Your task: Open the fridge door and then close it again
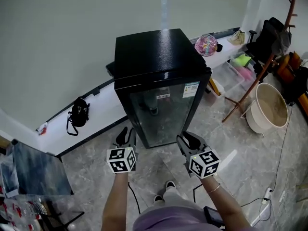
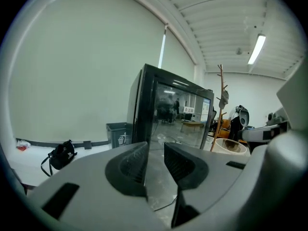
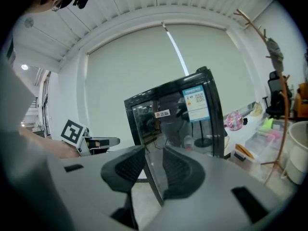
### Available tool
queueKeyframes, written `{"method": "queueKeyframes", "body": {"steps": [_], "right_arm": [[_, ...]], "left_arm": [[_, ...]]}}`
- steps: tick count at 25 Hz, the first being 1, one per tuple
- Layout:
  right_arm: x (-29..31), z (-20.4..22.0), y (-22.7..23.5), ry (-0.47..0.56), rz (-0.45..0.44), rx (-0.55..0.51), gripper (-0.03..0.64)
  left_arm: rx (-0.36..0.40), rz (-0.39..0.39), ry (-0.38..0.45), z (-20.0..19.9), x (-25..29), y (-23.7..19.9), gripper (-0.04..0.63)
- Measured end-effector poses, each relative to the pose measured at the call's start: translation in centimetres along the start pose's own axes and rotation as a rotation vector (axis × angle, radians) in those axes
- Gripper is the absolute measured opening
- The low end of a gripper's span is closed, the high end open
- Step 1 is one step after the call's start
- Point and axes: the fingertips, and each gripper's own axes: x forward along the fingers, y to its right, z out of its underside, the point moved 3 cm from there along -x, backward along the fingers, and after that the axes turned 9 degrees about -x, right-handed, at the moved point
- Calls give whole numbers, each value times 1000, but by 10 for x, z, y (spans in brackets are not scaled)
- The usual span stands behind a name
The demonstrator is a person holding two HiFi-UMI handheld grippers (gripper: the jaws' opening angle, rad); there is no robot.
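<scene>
The black fridge (image 1: 161,76) is standing on the floor by the wall, its glass door (image 1: 166,112) shut. The left claw (image 1: 126,134) and right claw (image 1: 186,138) are hovering before it, jaws slightly apart, gripping nothing.

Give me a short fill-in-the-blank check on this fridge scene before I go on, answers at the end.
1. The door of the fridge is ___.
2. In the head view, the black bag lies to the fridge's ___.
3. The fingers of the left gripper and the right gripper stand apart and grip ___.
Missing words: closed; left; nothing.
</scene>
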Motion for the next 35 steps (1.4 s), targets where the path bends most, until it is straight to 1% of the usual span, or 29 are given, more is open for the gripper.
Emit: {"method": "queueKeyframes", "body": {"steps": [5,11,16,21,26,35], "right_arm": [[-14,-3,-12,17,25,-1,112],[-34,-9,-28,41,46,-8,92],[-49,-12,-39,60,62,-19,53],[-65,-11,-44,66,87,-20,8],[-78,-10,-48,63,107,-21,5],[-93,-15,-54,64,146,-61,3]], "left_arm": [[34,31,10,1,-22,11,82],[28,50,21,6,-53,17,41],[21,63,35,9,-77,19,21],[30,68,44,10,-97,19,11],[30,79,44,14,-113,20,5],[30,82,51,14,-127,20,4]]}}
